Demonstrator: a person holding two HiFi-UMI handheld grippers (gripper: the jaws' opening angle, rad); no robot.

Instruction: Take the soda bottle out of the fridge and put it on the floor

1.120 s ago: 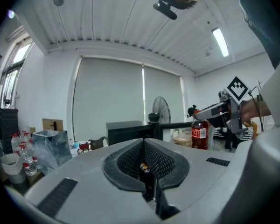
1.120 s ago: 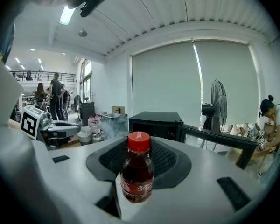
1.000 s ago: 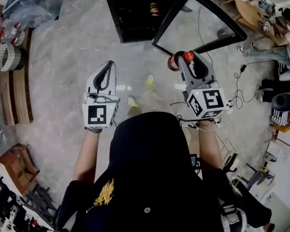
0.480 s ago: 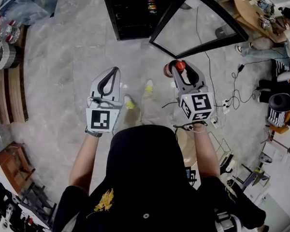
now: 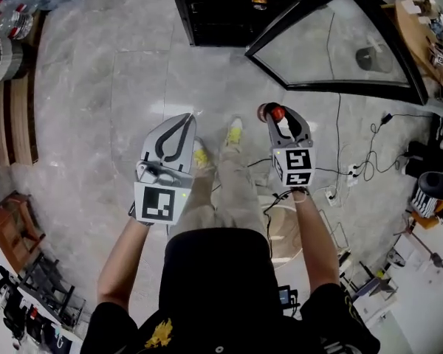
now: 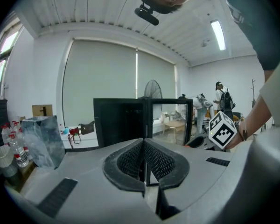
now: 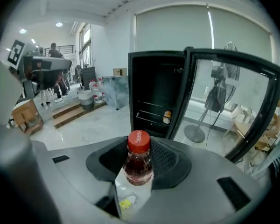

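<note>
The soda bottle (image 7: 139,164), dark drink under a red cap (image 5: 277,113), stands upright between the jaws of my right gripper (image 7: 140,158), which is shut on it. In the head view the right gripper (image 5: 279,115) hangs over the grey floor in front of the open black fridge (image 5: 214,9). The fridge's glass door (image 5: 340,43) is swung wide to the right. My left gripper (image 5: 186,119) is to the left, shut and empty, its pads meeting (image 6: 143,146). A can (image 7: 166,117) sits on a fridge shelf.
The person's feet in yellow shoes (image 5: 235,131) are between the grippers. Cables and a power strip (image 5: 351,169) lie on the floor at right. Wooden steps (image 5: 15,116), water bottles (image 5: 11,24) and a plastic bag (image 6: 43,139) stand at left. People stand in the background (image 6: 221,97).
Both grippers have sunk toward the floor, the right one farther, with the bottle still in its jaws. The left gripper stayed shut.
</note>
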